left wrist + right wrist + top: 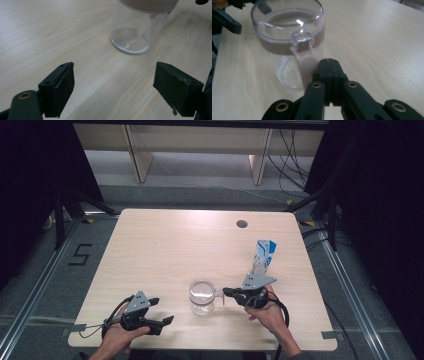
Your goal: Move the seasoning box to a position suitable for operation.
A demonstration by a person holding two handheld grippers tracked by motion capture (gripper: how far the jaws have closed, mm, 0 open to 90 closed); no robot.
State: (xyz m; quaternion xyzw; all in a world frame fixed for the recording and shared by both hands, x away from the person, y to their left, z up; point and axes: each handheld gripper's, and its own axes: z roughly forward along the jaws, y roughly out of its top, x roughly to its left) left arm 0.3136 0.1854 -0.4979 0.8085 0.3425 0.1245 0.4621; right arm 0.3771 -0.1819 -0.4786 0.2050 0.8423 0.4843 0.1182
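A clear jar [202,296] with a beige band, a see-through lid and a beige handle strap [307,65] stands near the table's front middle. My right gripper [226,291] is just right of it. In the right gripper view its jaws [329,61] are shut together with nothing between them, tips right beside the strap. My left gripper [163,310] rests at the front left, pointing toward the jar. Its jaws [113,85] stand wide open over bare wood, a short way from the jar's base [129,42].
A blue and white carton [264,256] stands upright behind the right gripper. A round cable hole [242,224] sits near the table's far edge. The light wooden table [165,250] stretches out behind and left of the jar.
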